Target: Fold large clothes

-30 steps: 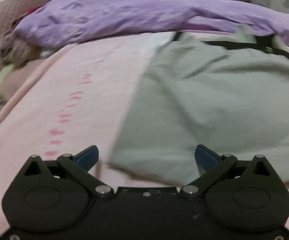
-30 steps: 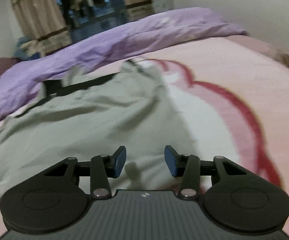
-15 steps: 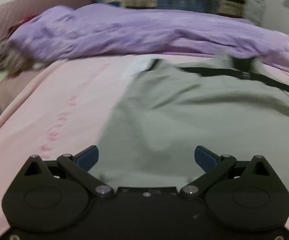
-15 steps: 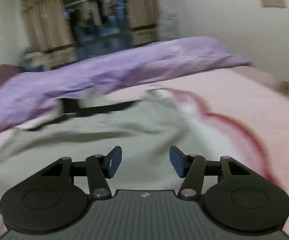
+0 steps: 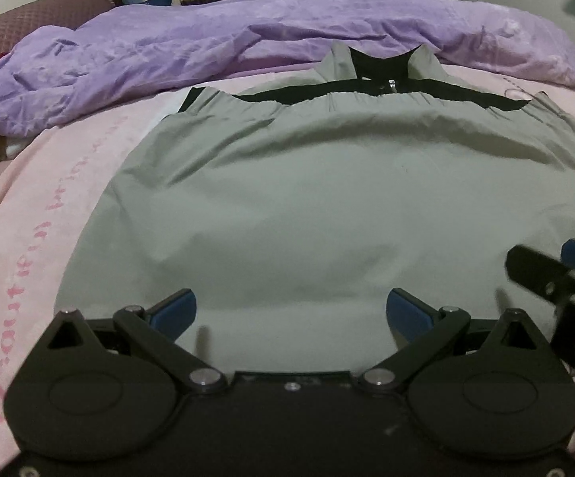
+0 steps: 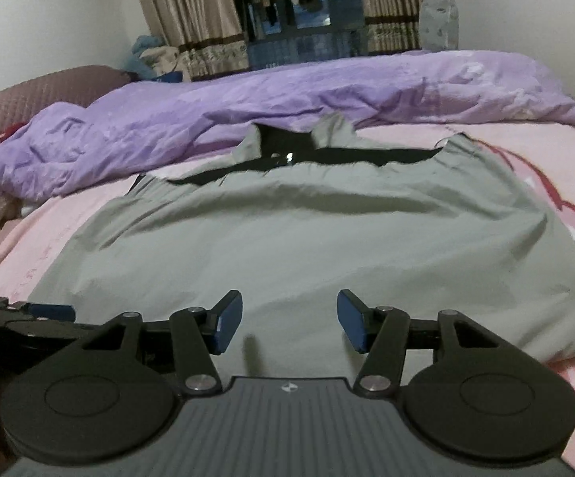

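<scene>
Grey-green and thin, the lightweight collared jacket with black lining (image 5: 327, 206) lies spread on the pink printed bedsheet (image 5: 49, 214), its collar toward the crumpled purple quilt (image 5: 208, 39) at the far side and its near edge just below both tools. The left gripper (image 5: 291, 310) hangs over that near edge with its blue-padded jaws wide apart, holding nothing; the right gripper (image 6: 289, 322) sits just beside it, jaws likewise apart and empty. The cloth looks soft, light and a bit slick, the sort that billows and slides rather than stays creased. I would guess the best hold is at the two near corners, one per gripper, pinching both layers together so the top one does not slip off while the edge is carried toward the collar.
</scene>
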`<state>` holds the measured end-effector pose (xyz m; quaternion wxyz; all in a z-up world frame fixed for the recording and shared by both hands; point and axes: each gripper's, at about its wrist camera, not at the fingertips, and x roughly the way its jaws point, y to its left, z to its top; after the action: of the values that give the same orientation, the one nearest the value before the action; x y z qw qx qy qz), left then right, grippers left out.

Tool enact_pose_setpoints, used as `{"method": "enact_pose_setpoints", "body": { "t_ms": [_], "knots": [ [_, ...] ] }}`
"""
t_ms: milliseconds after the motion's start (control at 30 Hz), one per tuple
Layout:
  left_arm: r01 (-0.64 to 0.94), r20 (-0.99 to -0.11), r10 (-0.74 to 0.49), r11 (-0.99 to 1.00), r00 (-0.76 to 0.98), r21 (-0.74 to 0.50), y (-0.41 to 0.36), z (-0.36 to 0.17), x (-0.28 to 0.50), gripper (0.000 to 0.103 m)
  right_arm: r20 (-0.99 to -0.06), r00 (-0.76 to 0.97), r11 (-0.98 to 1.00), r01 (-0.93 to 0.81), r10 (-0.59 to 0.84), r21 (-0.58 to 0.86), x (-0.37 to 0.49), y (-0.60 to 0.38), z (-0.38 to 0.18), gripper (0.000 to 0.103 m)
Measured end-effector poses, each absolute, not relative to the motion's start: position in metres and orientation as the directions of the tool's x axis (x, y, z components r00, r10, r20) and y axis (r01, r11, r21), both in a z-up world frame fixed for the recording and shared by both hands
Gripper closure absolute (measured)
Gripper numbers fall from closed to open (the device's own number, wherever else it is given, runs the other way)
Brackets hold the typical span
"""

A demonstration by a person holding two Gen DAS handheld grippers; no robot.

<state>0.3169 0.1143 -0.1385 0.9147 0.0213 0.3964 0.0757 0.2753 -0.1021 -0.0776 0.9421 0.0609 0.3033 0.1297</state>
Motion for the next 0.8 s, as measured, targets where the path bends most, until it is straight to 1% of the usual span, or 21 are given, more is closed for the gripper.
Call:
{"method": "enact_pose_setpoints", "body": {
  "t_ms": [167,233,333,400,433,567,667,700,800],
  "knots": [
    [-0.133,-0.740,0.137,0.989,0.659,0.065,0.123,-0.146,0.319,0.000,-0.613,0.747,0.966,-0.208,0.258,0.153,0.275,-0.092,-0.092,0.036],
    [-0.148,-0.747,0.127,0.988,0.652,0.039,0.128,-0.149,0.317,0.000,-0.613,0.745,0.965,-0.215,0.263,0.152,0.273,-0.095,-0.095,0.035],
    [-0.162,-0.751,0.133,0.986,0.646,0.036,0.134,-0.150,0.315,0.000,-0.619,0.741,0.965,-0.210,0.261,0.155,0.273,-0.103,-0.096,0.034],
    [-0.168,-0.750,0.147,0.985,0.644,0.048,0.138,-0.150,0.314,0.000,-0.624,0.746,0.973,-0.191,0.232,0.133,0.272,-0.112,-0.096,0.029],
    [-0.173,-0.750,0.155,0.983,0.643,0.055,0.141,-0.151,0.313,0.000,-0.629,0.748,0.977,-0.173,0.213,0.126,0.271,-0.121,-0.097,0.029],
    [-0.238,-0.753,0.211,0.968,0.624,0.074,0.166,-0.152,0.310,0.000,-0.660,0.748,0.996,-0.027,0.074,0.080,0.271,-0.169,-0.102,0.030],
    [-0.297,-0.754,0.266,0.950,0.601,0.098,0.188,-0.152,0.308,0.000,-0.667,0.745,0.990,0.086,0.011,0.112,0.263,-0.214,-0.099,0.032],
    [-0.310,-0.754,0.273,0.946,0.597,0.097,0.193,-0.152,0.307,0.000,-0.670,0.743,0.985,0.115,0.002,0.131,0.259,-0.226,-0.099,0.030],
    [-0.343,-0.758,0.285,0.935,0.587,0.087,0.205,-0.152,0.306,0.000,-0.693,0.718,0.955,0.250,-0.071,0.161,0.248,-0.260,-0.102,0.030]
  ]
}}
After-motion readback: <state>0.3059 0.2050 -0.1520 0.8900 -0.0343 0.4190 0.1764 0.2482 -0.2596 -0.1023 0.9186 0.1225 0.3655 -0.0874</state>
